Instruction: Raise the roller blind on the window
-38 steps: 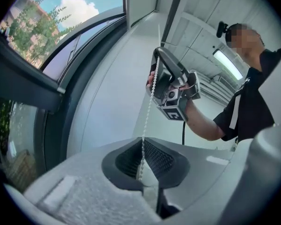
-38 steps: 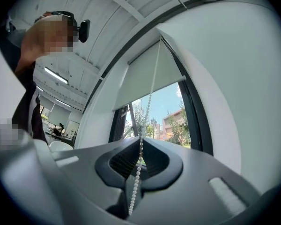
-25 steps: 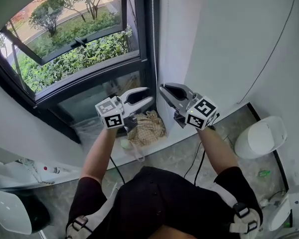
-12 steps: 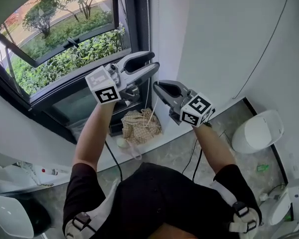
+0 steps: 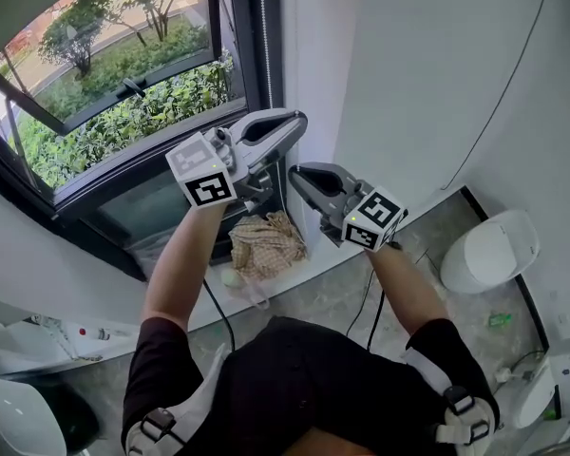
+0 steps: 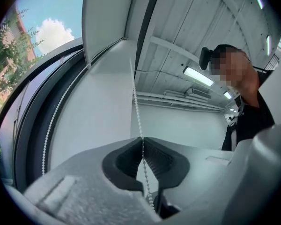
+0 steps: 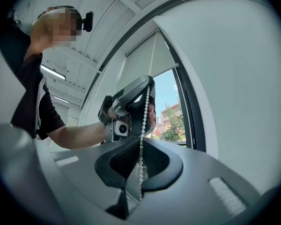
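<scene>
A white bead chain (image 5: 263, 36) hangs down the dark frame at the right side of the window (image 5: 123, 93). My left gripper (image 5: 299, 120) is raised beside that frame; its jaws are closing, and its pads grip the bead chain (image 6: 136, 107) between them at my left gripper (image 6: 142, 142). Just below it, my right gripper (image 5: 294, 174) is shut on the same bead chain (image 7: 144, 107), which runs up from my right gripper (image 7: 140, 142) to the left gripper (image 7: 147, 81). The pale roller blind (image 7: 147, 57) covers the upper part of the window.
A beige cloth bundle (image 5: 266, 240) lies on the sill below the grippers. A white wall (image 5: 427, 84) with a thin black cable (image 5: 513, 74) stands to the right. A white bin (image 5: 489, 250) sits on the floor at the right.
My left gripper rose from sill height to the chain beside the frame and went from open to shut on it. The right gripper shifted slightly left, still shut.
</scene>
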Tool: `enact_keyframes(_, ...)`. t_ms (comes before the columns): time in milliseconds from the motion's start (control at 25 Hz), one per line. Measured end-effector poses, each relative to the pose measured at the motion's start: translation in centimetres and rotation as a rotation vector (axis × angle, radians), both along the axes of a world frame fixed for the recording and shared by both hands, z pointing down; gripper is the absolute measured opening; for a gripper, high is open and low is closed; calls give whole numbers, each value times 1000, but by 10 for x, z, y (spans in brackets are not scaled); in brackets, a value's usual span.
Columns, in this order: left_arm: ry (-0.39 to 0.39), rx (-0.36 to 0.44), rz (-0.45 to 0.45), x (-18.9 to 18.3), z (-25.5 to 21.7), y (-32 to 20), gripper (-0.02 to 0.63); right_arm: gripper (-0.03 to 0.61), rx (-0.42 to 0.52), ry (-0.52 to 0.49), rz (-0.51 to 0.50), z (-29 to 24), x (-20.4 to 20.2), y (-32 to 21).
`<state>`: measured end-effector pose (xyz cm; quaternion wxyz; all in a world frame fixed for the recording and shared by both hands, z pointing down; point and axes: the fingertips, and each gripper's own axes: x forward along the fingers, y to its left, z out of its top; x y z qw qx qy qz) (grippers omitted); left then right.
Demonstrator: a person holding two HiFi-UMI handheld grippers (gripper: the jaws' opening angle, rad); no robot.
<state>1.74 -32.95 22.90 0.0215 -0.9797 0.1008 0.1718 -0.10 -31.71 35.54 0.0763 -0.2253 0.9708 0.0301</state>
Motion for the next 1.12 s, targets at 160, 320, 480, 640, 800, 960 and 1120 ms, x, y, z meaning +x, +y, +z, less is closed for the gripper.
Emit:
enact_keyframes(160,-106,2,-29,7,36,3,12,18,-50,68,8,38,2,3)
enact_keyframes(320,-179,-86,-42,6,113,-5,9,18,-173,193,10,113,5,3)
enact_keyframes(480,-279,-181,-46,9,194,3,8,18,-290,364,-25,194,1,19)
enact_keyframes(640,-209,-272,-53,1,217,11,8,25,-325,405,-65,216,0,34)
enact_keyframes(800,-202,-272,-82,-8,214,7,8,200,-263,359,-102,176,5,36)
enact_keyframes(960,-180,-286,-91,-15,214,7,8,196,-152,175,-65,91,17,23)
enact_keyframes(1120,-165,-287,-90,-15,212,10,8,170,-30,39,-23,13,15,10)
